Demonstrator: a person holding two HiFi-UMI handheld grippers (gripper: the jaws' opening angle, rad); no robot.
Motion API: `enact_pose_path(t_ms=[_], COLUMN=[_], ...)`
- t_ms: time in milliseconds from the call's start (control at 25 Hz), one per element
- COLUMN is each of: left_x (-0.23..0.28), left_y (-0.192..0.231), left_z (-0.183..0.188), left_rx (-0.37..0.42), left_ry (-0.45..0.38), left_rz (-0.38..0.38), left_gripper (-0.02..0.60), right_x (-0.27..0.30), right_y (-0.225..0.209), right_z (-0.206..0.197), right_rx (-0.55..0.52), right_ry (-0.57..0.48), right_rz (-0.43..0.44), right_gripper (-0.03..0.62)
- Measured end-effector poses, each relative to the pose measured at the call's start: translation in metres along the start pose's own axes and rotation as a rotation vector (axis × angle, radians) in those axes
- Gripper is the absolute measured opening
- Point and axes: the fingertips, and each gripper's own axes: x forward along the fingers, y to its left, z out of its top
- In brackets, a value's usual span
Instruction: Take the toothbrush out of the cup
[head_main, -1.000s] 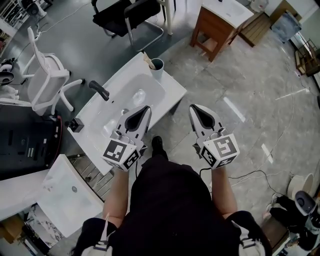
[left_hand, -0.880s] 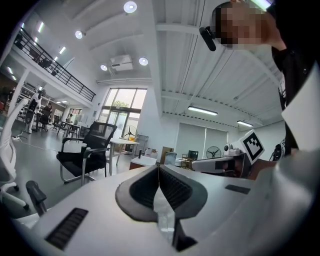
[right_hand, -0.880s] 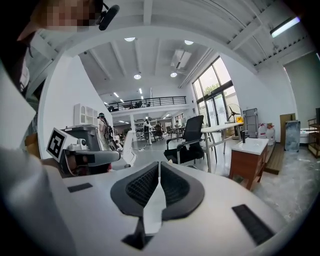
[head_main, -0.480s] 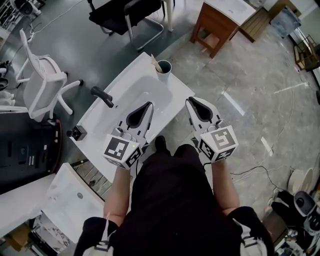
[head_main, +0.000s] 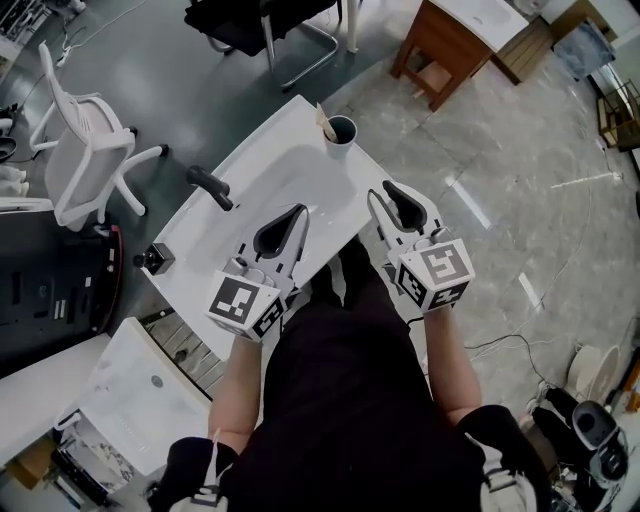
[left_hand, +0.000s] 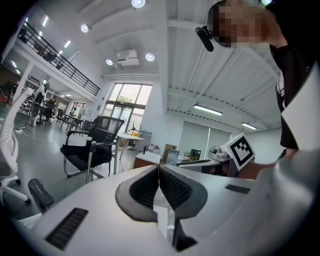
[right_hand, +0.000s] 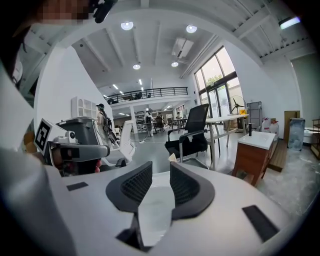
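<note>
A dark-rimmed cup (head_main: 340, 131) stands at the far corner of the white sink top (head_main: 250, 165), and a pale toothbrush (head_main: 325, 121) leans out of its left side. My left gripper (head_main: 298, 212) hovers over the basin's near side, well short of the cup; in the left gripper view (left_hand: 159, 167) its pads touch and hold nothing. My right gripper (head_main: 382, 193) hangs at the sink top's right edge, below the cup. Its jaws (right_hand: 161, 167) are opening, with a bare gap between them. A pale tip (right_hand: 172, 158) shows just beyond them.
A black faucet (head_main: 207, 186) stands on the sink's left side, and a small black box (head_main: 152, 260) sits at its near left corner. Around it are a white office chair (head_main: 85, 150), a black chair (head_main: 250, 15), a wooden cabinet (head_main: 450, 45) and a second white basin (head_main: 140, 400).
I have stepped closer to the sink. Both grippers have moved forward toward the cup, the right one more. The right jaws, shut before, now stand apart.
</note>
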Motion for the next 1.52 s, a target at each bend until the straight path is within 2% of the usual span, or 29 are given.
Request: enact_pose_path(t_ms=[280, 520, 880, 1080, 1400, 1520], left_x=[0.012, 0.031, 0.049, 0.054, 0.062, 0.064], left_y=[0.016, 0.033, 0.055, 0.061, 0.064, 0.067], left_z=[0.003, 0.001, -0.026, -0.034, -0.039, -0.04], left_rx=[-0.015, -0.04, -0.101, -0.12, -0.125, -0.126], left_ry=[0.009, 0.031, 0.101, 0.134, 0.164, 0.17], left_rz=[0.053, 0.094, 0.152, 0.175, 0.17, 0.173], left_gripper=[0.017, 0.016, 0.017, 0.017, 0.017, 0.015], right_x=[0.052, 0.101, 0.157, 0.18, 0.204, 0.207], right_y=[-0.01, -0.022, -0.03, -0.033, -0.033, -0.037], right_z=[-0.001, -0.009, -0.025, -0.041, -0.049, -0.048], right_rx=[-0.002, -0.024, -0.081, -0.09, -0.101, -0.109], right_ry=[0.035, 0.088, 0.161, 0.201, 0.214, 0.21], right_rz=[0.04, 0.061, 0.08, 0.079, 0.077, 0.062], right_gripper=[0.162, 0.184, 0.228, 0.233, 0.231, 0.199])
